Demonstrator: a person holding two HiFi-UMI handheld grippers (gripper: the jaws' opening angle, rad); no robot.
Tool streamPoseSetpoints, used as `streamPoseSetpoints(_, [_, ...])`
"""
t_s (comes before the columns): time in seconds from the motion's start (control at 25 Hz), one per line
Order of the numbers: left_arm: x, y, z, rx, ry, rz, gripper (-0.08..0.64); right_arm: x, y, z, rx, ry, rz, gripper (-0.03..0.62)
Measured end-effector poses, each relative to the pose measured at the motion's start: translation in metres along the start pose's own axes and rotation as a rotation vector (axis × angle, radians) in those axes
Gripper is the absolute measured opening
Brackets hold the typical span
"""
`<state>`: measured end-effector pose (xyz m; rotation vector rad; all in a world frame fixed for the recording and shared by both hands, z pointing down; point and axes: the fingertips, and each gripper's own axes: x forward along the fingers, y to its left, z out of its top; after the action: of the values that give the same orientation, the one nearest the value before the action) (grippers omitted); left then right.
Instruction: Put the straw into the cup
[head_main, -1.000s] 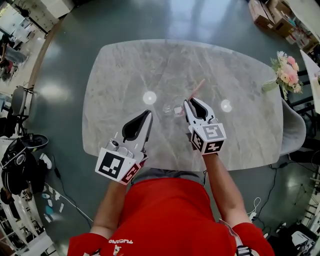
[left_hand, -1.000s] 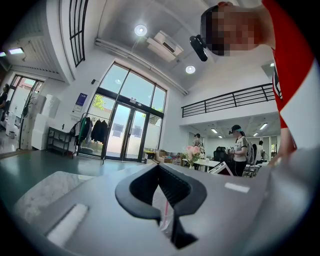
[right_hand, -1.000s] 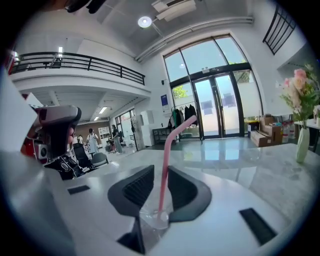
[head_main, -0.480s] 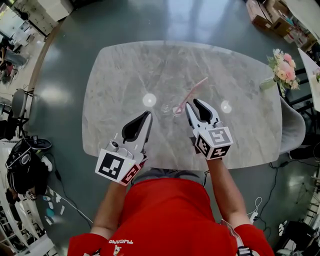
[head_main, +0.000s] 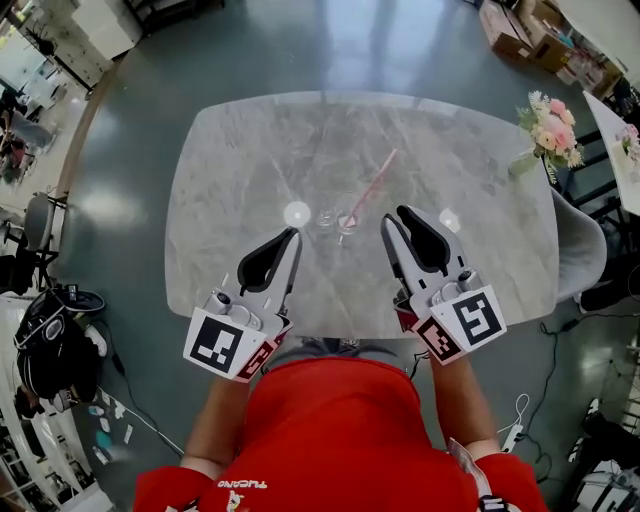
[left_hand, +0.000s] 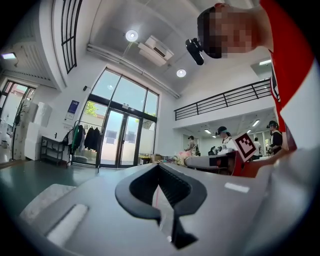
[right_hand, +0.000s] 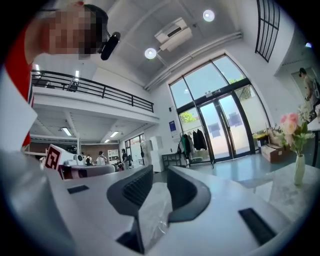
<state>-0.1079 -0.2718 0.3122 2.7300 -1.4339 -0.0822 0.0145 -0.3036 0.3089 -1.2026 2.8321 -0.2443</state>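
A clear cup (head_main: 346, 224) stands near the middle of the marble table (head_main: 230, 180). A pink straw (head_main: 372, 182) stands in it and leans away to the upper right. My right gripper (head_main: 393, 216) is pulled back to the cup's right, clear of the straw. Its jaws stand a little apart (right_hand: 159, 172), and a crumpled clear wrapper (right_hand: 152, 212) lies between them. My left gripper (head_main: 293, 234) hovers to the cup's left with its tips together (left_hand: 159, 167) and holds nothing.
A second small clear object (head_main: 326, 215) sits just left of the cup. A vase of pink flowers (head_main: 548, 135) stands at the table's right end, and also shows in the right gripper view (right_hand: 297, 132). Boxes (head_main: 520, 30) lie on the floor beyond.
The right gripper was at the straw beside the cup a second ago. It has since drawn back toward me and to the right, leaving the straw standing in the cup. The left gripper barely moved.
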Motion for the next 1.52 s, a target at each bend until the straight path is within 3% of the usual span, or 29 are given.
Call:
streamPoseSetpoints(0.44, [-0.014, -0.04, 0.041, 0.059, -0.071, -0.087, 0.006, -0.044, 0.037, 0.04, -0.021, -0.086, 0.034, 0.03])
streamPoseSetpoints(1.04, [-0.011, -0.055, 0.051, 0.048, -0.098, -0.145, 0.006, -0.048, 0.05, 0.044, -0.072, -0.086, 0.05, 0.002])
streamPoseSetpoints(1.52, [-0.009, -0.057, 0.05, 0.044, -0.091, -0.149, 0.006, -0.044, 0.053, 0.042, -0.083, -0.074, 0.07, 0.002])
